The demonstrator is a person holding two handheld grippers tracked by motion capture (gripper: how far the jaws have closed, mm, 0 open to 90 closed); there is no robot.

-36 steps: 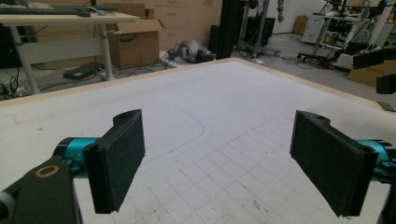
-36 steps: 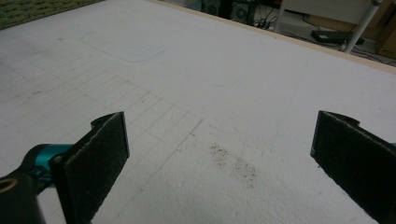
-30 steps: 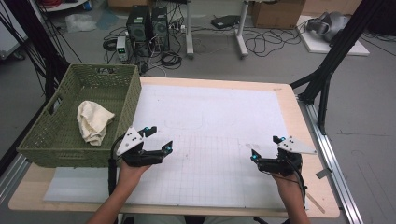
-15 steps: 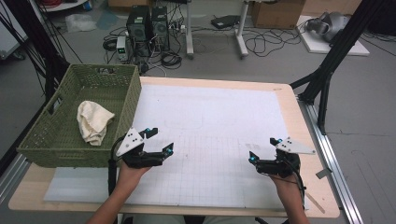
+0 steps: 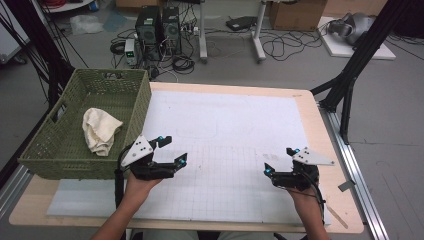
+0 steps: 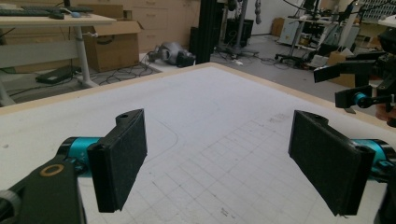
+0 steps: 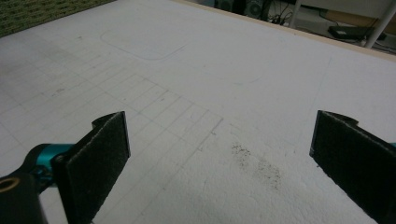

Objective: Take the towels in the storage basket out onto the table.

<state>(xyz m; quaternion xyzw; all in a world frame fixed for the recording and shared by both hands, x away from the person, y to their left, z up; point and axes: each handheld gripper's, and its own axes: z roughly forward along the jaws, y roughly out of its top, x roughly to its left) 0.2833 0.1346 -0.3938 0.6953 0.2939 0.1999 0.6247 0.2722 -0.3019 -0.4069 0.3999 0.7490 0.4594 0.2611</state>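
My left gripper point(image 5: 174, 149) hovers over the white gridded mat point(image 5: 225, 130), just right of the green wicker basket point(image 5: 146, 102). It is open, and in the left gripper view its black pads point(image 6: 119, 163) stand wide apart around nothing but bare mat. A cream cloth point(image 5: 101, 131) lies crumpled inside the basket. My right gripper point(image 5: 278, 160) is low over the mat's near right part, also open. In the right gripper view its pads point(image 7: 98, 158) frame empty mat with a dark smudge point(image 7: 257, 163). The right gripper point(image 6: 364, 88) shows at the far right of the left gripper view.
The wooden table point(image 5: 320, 125) edges the mat on all sides. Beyond the far edge the floor holds computer towers point(image 5: 157, 25), cables and black stand legs point(image 5: 350, 75). The basket's wall point(image 7: 37, 11) appears at the top left of the right gripper view.
Both grippers have drifted only slightly toward the near edge. Their jaws remain open and the cloth has stayed in the basket.
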